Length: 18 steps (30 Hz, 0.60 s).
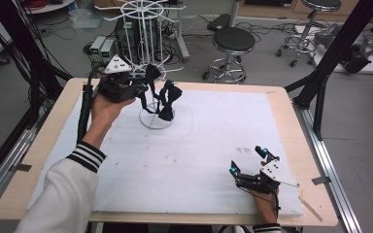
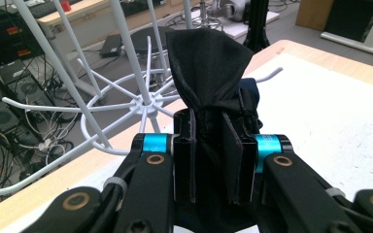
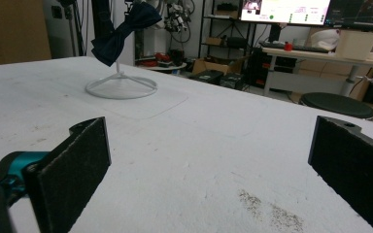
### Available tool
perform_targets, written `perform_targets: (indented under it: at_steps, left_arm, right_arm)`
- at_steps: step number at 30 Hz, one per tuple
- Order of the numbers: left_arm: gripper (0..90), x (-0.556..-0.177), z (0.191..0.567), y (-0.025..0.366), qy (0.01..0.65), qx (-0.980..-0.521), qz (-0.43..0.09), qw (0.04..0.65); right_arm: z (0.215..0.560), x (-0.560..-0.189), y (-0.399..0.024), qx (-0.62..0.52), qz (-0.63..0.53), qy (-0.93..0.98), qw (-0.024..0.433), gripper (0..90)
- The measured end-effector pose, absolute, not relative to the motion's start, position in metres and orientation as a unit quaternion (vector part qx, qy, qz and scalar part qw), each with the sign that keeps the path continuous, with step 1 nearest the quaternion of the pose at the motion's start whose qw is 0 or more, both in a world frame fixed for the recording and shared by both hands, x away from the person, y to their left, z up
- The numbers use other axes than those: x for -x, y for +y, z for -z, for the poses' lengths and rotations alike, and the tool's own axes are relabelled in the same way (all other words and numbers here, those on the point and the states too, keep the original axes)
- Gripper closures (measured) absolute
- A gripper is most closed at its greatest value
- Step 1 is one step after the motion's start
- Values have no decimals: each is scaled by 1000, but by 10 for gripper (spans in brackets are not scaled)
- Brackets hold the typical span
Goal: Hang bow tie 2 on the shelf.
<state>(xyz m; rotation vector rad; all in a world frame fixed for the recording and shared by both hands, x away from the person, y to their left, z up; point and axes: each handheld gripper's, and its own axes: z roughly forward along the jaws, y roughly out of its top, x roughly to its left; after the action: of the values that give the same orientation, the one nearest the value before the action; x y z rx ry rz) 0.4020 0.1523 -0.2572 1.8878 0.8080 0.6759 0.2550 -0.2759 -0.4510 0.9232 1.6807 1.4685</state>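
A white wire rack (image 1: 143,29) stands on a ring base (image 1: 156,121) at the far middle of the table. Black bow ties (image 1: 169,99) hang from its lower arms. My left gripper (image 1: 143,85) is beside the rack's left and shut on another black bow tie (image 1: 150,73). In the left gripper view the jaws (image 2: 213,160) pinch the bow tie's folded cloth (image 2: 209,68), with the rack's hub (image 2: 143,102) just behind. My right gripper (image 1: 247,159) rests open at the near right of the mat. Its pads (image 3: 73,170) stand wide apart with nothing between them, and a dark bow tie (image 3: 124,31) hangs far ahead.
A white mat (image 1: 199,160) covers most of the wooden table (image 1: 39,145). Black frame posts (image 1: 330,58) rise at the right and left edges. Stools (image 1: 230,48) and cables crowd the floor behind the table.
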Motion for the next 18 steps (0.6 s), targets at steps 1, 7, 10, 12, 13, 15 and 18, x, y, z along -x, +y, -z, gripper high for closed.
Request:
perform_targets:
  at_steps: [1,7,10,12,13,15,18]
  left_arm:
    - [760,-402,257,152,331,-770,-276,471]
    - [730,-404,259,151,339,-770,-274,467]
    - [623,-404,258,152,347,-763,-268,475]
    - [567,-405,257,154,357,-758,-261,480]
    - [526,-405,257,155,359,-756,-260,481]
    - [454,-405,256,156,364,-754,-255,483]
    - [292,-403,255,160,361,-750,-239,499]
  right_arm:
    - [451,-255,-276,-357,-568,651,355,8]
    - [451,-255,-276,-357,-568,651,355,8]
    - [451,-255,-276,-358,-568,651,354,8]
    - [451,-255,-276,-357,-568,651,355,8]
    - [451,-255,-276,-357,-567,652,355,8]
    - [451,-255,-275,-357,-567,652,355,8]
    - [451,-255,-275,-357,-568,652,355,8]
